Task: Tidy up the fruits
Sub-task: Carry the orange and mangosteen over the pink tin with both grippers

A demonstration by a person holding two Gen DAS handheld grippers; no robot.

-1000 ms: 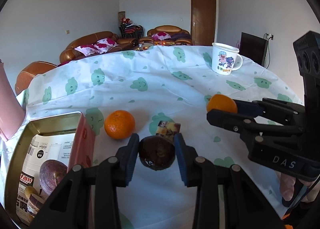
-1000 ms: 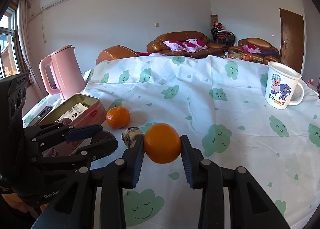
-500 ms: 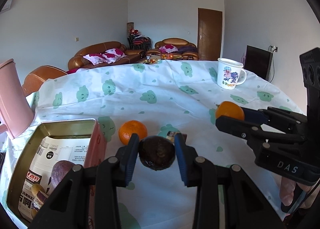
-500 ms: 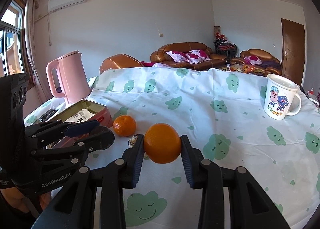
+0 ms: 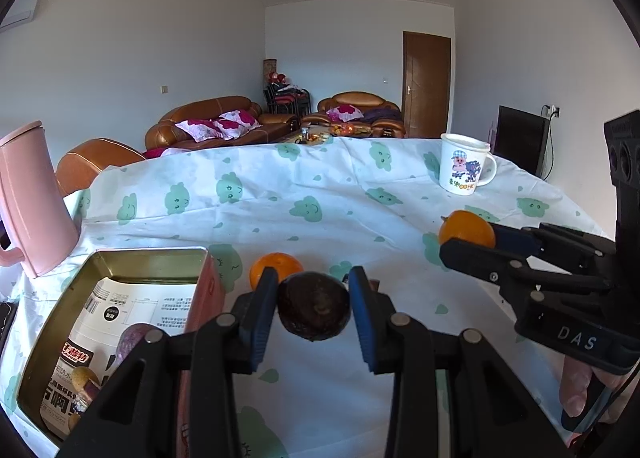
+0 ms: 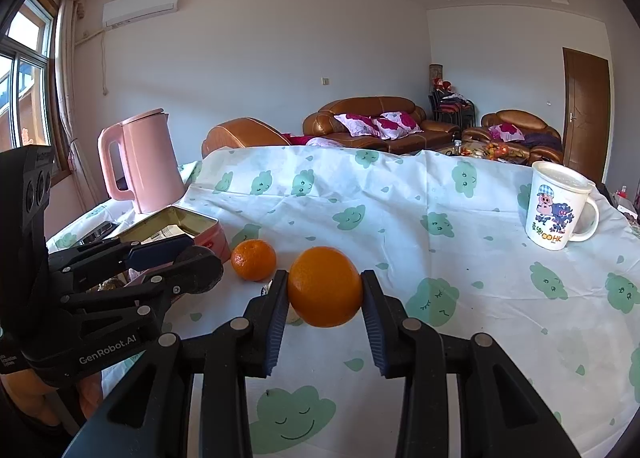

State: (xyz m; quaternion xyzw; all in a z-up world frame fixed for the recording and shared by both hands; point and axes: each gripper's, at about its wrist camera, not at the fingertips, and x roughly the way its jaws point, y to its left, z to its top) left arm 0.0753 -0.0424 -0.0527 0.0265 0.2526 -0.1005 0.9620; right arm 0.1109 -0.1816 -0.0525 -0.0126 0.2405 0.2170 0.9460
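My left gripper (image 5: 313, 308) is shut on a dark brown round fruit (image 5: 313, 310) and holds it above the table, just right of an open pink tin (image 5: 148, 258). The tin holds a printed paper, a purple fruit (image 5: 134, 338) and small yellowish pieces. My right gripper (image 6: 325, 290) is shut on an orange (image 6: 324, 286), held above the cloth; it also shows in the left wrist view (image 5: 466, 228). A second orange (image 6: 254, 260) lies on the cloth beside the tin (image 6: 188, 224). The left gripper's fruit shows in the right wrist view (image 6: 200, 268).
A pink kettle (image 6: 140, 160) stands behind the tin at the left. A white cartoon mug (image 6: 558, 204) stands at the far right. A small wrapped item (image 6: 276, 290) lies on the cloud-print tablecloth (image 6: 400, 218) behind my right gripper. Sofas stand beyond the table.
Both grippers have risen and tilted up with their fruits still held. The tin and the loose orange have not moved.
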